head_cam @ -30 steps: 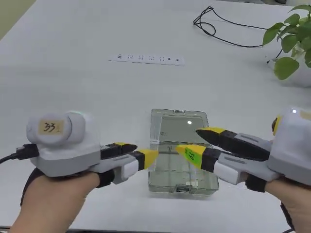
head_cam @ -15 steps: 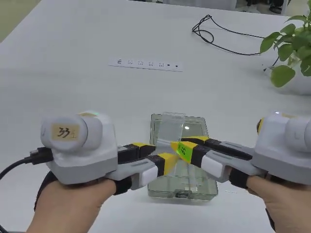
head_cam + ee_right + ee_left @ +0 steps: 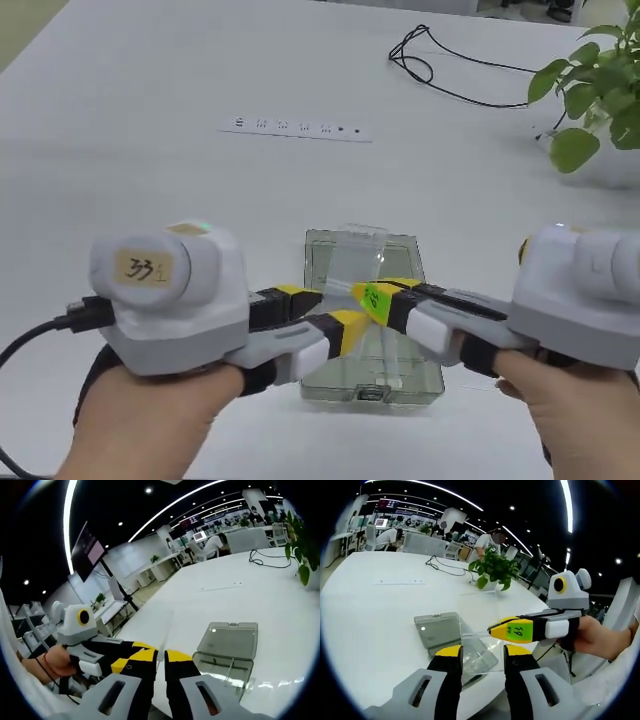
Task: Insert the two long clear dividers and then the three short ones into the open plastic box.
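The open clear plastic box (image 3: 322, 380) lies on the white table, its lid folded away from me. It also appears as box (image 3: 437, 630) and box (image 3: 225, 650). My right gripper (image 3: 380, 292) is shut on a thin clear divider (image 3: 358, 262), which it holds above the box. In the right gripper view that divider (image 3: 165, 630) rises edge-on from between the closed jaws of my right gripper (image 3: 161, 656). My left gripper (image 3: 328, 308) is open. Its jaws stand on either side of the divider (image 3: 480, 650), with my right gripper (image 3: 502, 629) pinching the sheet's upper corner.
A white power strip (image 3: 295, 127) lies farther back on the table. Beyond it at the back right are a black cable (image 3: 450, 75) and a potted green plant (image 3: 590, 90). A cord runs off the left gripper to the left edge.
Both grippers have come in toward each other, and their tips now meet over the box. The right jaws, apart a second ago, have shut.
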`<action>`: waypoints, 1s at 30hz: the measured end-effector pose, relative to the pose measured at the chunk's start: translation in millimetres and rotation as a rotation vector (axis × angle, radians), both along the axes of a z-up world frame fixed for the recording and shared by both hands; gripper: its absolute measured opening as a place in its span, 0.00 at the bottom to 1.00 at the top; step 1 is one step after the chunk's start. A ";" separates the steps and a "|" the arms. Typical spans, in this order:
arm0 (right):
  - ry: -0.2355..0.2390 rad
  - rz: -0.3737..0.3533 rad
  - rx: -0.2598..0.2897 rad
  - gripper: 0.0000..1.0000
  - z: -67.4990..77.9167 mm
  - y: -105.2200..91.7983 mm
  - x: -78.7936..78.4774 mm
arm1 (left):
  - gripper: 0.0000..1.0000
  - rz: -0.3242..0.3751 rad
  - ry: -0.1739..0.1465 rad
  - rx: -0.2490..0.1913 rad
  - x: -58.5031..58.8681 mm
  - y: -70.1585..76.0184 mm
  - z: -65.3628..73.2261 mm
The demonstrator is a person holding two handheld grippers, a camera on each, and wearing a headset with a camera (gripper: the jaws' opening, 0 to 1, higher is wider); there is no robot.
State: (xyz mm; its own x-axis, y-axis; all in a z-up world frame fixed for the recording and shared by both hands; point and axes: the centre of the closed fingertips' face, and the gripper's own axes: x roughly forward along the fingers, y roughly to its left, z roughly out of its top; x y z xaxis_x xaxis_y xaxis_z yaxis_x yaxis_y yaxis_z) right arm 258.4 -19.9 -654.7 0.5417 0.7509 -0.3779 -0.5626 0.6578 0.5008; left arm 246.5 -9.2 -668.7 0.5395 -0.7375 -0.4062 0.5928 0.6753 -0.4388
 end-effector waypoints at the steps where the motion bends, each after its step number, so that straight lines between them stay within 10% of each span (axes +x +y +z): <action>1: 0.005 -0.009 -0.006 0.07 -1.1 -0.3 0.5 | 0.31 0.001 0.000 -0.004 0.0 -0.5 0.2; 30: 0.135 -0.079 -0.103 0.07 -17.2 -15.2 29.2 | 0.75 -0.107 -0.099 0.089 -9.2 34.5 -26.2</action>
State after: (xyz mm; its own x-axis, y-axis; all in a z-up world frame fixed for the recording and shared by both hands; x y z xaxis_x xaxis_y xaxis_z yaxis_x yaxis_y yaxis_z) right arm 287.6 -35.1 -671.9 0.5367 0.6613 -0.5241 -0.4390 0.7493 0.4959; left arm 237.4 25.3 -695.0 0.5000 -0.7565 -0.4215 0.7011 0.6393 -0.3159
